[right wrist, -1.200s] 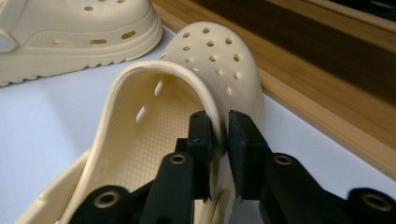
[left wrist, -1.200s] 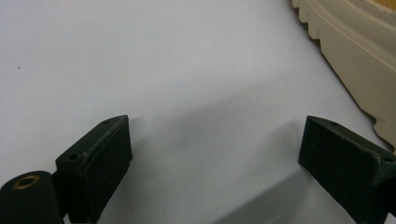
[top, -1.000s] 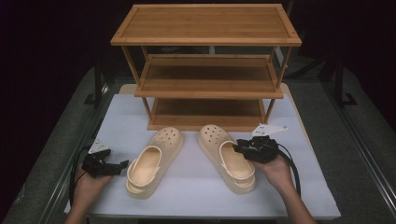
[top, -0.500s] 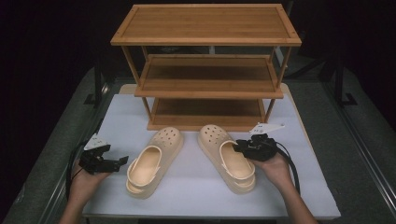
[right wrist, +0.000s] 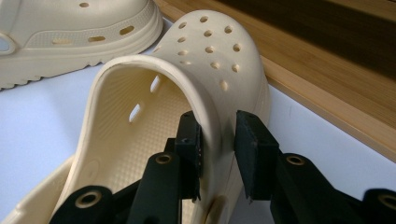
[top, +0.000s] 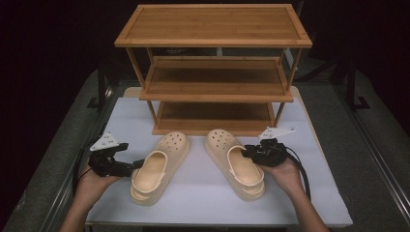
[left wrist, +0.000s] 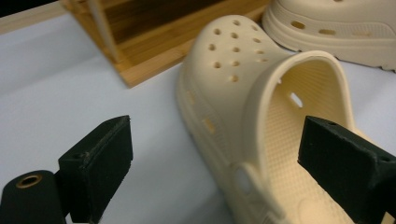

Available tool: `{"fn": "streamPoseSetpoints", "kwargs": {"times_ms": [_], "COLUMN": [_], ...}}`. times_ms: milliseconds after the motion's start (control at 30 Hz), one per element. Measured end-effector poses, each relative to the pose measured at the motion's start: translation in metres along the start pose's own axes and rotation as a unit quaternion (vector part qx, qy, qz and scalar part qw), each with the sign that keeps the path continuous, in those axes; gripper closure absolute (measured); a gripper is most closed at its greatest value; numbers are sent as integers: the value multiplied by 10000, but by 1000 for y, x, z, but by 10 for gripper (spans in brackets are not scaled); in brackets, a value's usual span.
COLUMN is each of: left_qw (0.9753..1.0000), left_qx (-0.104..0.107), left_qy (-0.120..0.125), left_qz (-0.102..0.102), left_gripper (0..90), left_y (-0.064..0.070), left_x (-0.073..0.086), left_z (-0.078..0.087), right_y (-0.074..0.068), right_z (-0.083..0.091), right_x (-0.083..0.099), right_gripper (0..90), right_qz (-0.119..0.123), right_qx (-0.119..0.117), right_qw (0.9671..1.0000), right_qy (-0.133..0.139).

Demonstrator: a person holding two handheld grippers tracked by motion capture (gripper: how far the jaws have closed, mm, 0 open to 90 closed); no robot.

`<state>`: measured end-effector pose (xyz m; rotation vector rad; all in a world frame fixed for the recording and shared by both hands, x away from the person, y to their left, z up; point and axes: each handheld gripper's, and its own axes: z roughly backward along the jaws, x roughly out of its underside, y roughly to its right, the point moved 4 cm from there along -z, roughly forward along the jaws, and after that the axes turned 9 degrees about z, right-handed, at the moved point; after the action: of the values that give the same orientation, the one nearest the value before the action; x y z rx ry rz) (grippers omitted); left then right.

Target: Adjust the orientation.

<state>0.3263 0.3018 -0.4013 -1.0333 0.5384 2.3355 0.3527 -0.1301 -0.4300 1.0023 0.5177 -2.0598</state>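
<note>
right gripper [right wrist: 217,140] pinches the right clog's [top: 235,162] wall, maybe touching | left gripper [left wrist: 215,163] spread wide around the left clog's [top: 157,166] side | both clogs on table before shelf [top: 212,72] | squeeze firmly, lift level

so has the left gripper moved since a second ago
Yes. In the high view the left gripper has moved right, toward the left clog, away from the table's left edge.
</note>
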Motion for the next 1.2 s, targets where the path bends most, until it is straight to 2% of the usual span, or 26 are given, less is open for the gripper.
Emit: {"fn": "streamPoseSetpoints", "kwargs": {"times_ms": [33,100,267,467,500,600,767,1000,1200], "left_qw": [10000,9998,9993,9981,9980,9978,9976,9938,9929], "left_qx": [42,126,183,291,300,84,-147,-516,-668], "left_qy": [-34,-46,-187,-288,-307,-284,-264,-326,-293], "left_qz": [-51,-143,-264,-468,-472,-601,-618,-927,-945], "left_gripper": [97,157,165,368,430,558,718,792,820], "left_y": [3,7,15,19,19,19,16,21,22], "left_x": [-1,-1,-6,-7,-7,-8,-9,-10,-13], "left_z": [-3,-8,-21,-34,-34,-37,-35,-33,-32], "right_y": [0,0,0,0,0,0,0,0,-2], "right_z": [0,0,0,0,0,0,0,0,2], "right_x": [0,0,0,0,0,0,0,0,-1], "right_gripper": [705,703,702,703,702,702,703,727,770], "right_qz": [-6,-21,-11,-13,-9,-9,-13,-23,33], "right_qx": [-4,-15,-11,-24,-22,-24,-16,38,127], "right_qw": [10000,10000,10000,10000,10000,10000,10000,10000,9999], "right_qy": [0,10,-1,8,1,6,-3,-2,-19]}}
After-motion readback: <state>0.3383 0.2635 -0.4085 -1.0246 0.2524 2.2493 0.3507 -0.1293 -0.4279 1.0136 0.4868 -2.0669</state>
